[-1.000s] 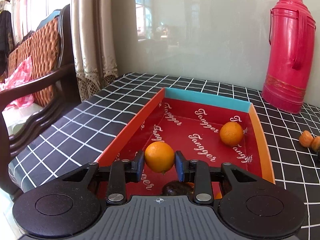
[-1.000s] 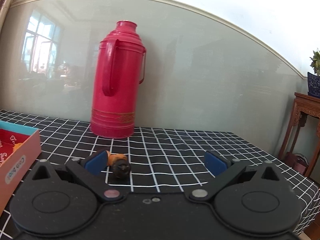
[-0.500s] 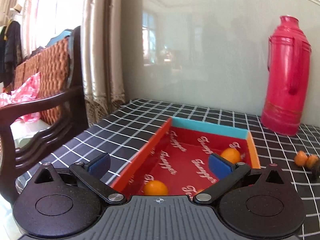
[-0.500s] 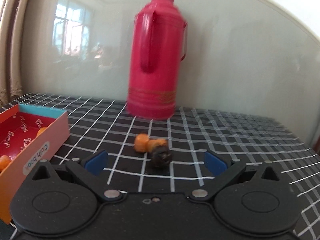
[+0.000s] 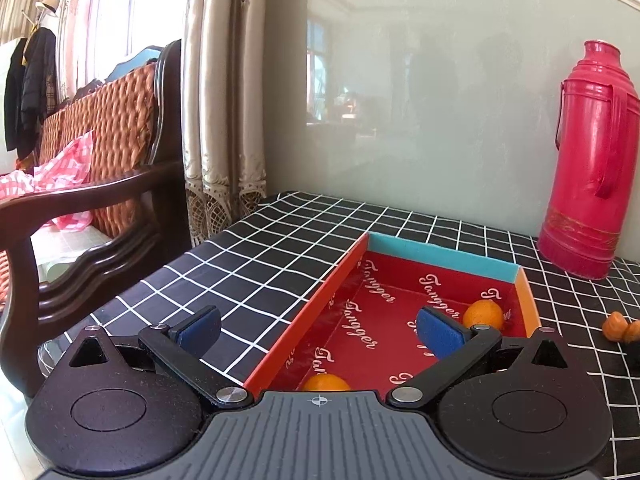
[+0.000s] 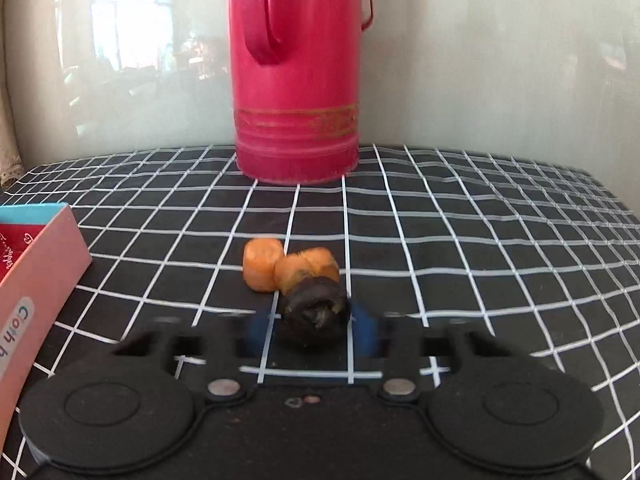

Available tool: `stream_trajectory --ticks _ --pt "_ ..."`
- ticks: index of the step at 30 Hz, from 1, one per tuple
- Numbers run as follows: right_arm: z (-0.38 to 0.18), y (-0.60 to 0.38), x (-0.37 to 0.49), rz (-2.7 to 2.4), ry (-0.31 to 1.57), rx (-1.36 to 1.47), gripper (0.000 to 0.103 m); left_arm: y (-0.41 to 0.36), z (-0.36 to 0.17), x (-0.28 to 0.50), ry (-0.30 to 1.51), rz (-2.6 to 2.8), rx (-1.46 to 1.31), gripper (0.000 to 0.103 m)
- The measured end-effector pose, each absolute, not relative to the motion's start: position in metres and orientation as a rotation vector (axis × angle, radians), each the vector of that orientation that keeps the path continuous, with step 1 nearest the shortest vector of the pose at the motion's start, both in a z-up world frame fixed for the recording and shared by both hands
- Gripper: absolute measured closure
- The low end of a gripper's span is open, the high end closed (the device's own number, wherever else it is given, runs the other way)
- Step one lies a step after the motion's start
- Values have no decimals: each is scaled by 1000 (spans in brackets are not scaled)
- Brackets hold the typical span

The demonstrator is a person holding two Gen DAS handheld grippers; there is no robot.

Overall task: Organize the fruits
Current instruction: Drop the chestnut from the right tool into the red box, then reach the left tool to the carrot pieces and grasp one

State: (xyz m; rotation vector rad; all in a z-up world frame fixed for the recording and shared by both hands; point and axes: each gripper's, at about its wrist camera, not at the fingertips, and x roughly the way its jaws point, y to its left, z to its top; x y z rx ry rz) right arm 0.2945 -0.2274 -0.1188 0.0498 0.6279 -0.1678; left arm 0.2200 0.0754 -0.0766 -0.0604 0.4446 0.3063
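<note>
My left gripper is open and empty, held above the near left edge of the red box. Two oranges lie in the box: one at the near end, one by the far right wall. My right gripper is low on the table with its blue pads closing on both sides of a dark round fruit; the pads are motion-blurred and contact is unclear. Two small orange fruits lie just behind it; they also show in the left wrist view.
A tall red thermos stands at the back against the wall, also in the left wrist view. The box's pink outer wall is at the right gripper's left. A wooden chair stands beyond the table's left edge.
My left gripper let go of the orange, opened wide and drew back and up. My right gripper moved forward and down to the dark fruit and its jaws narrowed around it.
</note>
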Motion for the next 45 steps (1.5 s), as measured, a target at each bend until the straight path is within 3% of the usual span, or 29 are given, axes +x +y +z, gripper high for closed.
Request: stream_trajectory --ticks 14,23,26,28,29,35,45 --pt "-75 -160 234 155 402 33 74 101 -74 213 428 382 -135 0" --pt "-81 -84 231 383 433 -54 73 127 -78 203 435 445 -130 0" --pt "-85 -74 233 360 437 -93 65 134 -79 201 436 459 -130 0" --pt "-85 -75 229 328 418 -96 23 138 -79 201 437 465 -132 0" --pt "-83 -78 228 312 392 -88 18 139 -80 201 437 466 -135 0" --pt "-70 -106 217 150 281 -93 13 127 -78 203 424 428 -127 0" --pt "-71 -197 211 -250 293 -11 6 52 -70 207 375 234 -40 0"
